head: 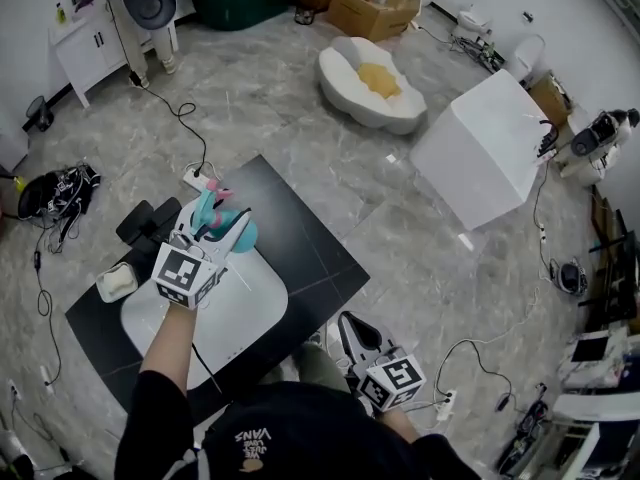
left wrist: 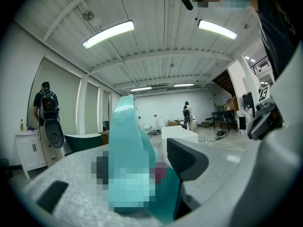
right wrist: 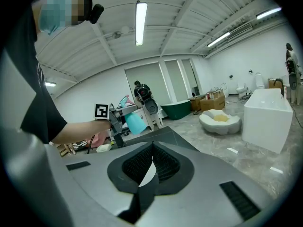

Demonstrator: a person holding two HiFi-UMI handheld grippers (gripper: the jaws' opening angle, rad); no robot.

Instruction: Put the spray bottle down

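The spray bottle (head: 240, 232) hung in the left gripper (head: 212, 230), whose fingers (left wrist: 187, 160) were partly closed and pressed on its teal body. It was above the 11 o'clock rim of the white basin (head: 255, 318) set in the black surface (head: 305, 243). The right gripper (head: 352, 332) sat low at 5 o'clock, its fingers drawn together on nothing.

The likely trouble was the landing spot. Released over the sloping bowl, the bottle would probably tip or slide in. Carried too far toward 12 o'clock, it could go off the surface's edge by the power strip (head: 196, 178).

A small white dish (head: 117, 283) and a black block (head: 150, 223) crowded 9 to 10 o'clock. The barest flat room lay at 2 to 3 o'clock of the basin.
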